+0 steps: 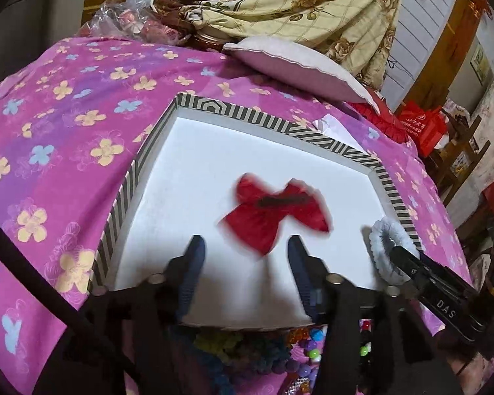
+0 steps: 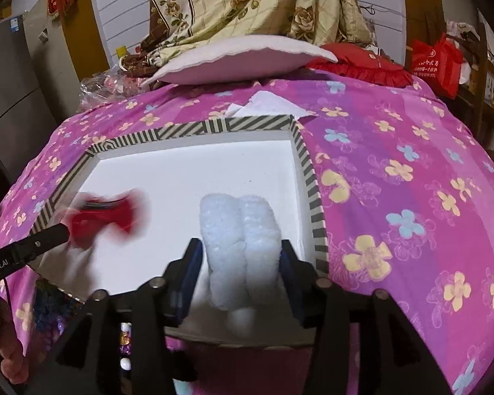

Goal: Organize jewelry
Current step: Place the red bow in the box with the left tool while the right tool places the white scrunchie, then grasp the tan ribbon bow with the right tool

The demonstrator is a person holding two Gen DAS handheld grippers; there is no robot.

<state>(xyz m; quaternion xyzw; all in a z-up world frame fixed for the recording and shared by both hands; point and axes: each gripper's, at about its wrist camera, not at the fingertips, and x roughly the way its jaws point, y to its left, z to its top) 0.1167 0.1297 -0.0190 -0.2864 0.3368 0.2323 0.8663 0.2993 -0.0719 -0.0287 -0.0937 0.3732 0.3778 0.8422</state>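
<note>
Two pieces are going into the box at once, and I read both of my grippers as being at the drop-off step. The left gripper has its jaws parted with nothing between them; the red bow lies blurred just beyond the tips, over the middle of the box floor, so I judge it is loose and not gripped. The right gripper has its jaws roughly half open around the scrunchie, a pale blue fluffy one standing upright near the box's right wall; the pads sit at its sides, but I cannot tell whether they press it or have let go. Both tools point steeply down into the box, which suits setting soft things on the floor rather than tossing them. The box sits on the bed, with its near edge toward me, and a heap of beads lies just short of that edge, apparently the pile left to sort. Keeping bow and scrunchie apart inside the box leaves room for more.
</note>
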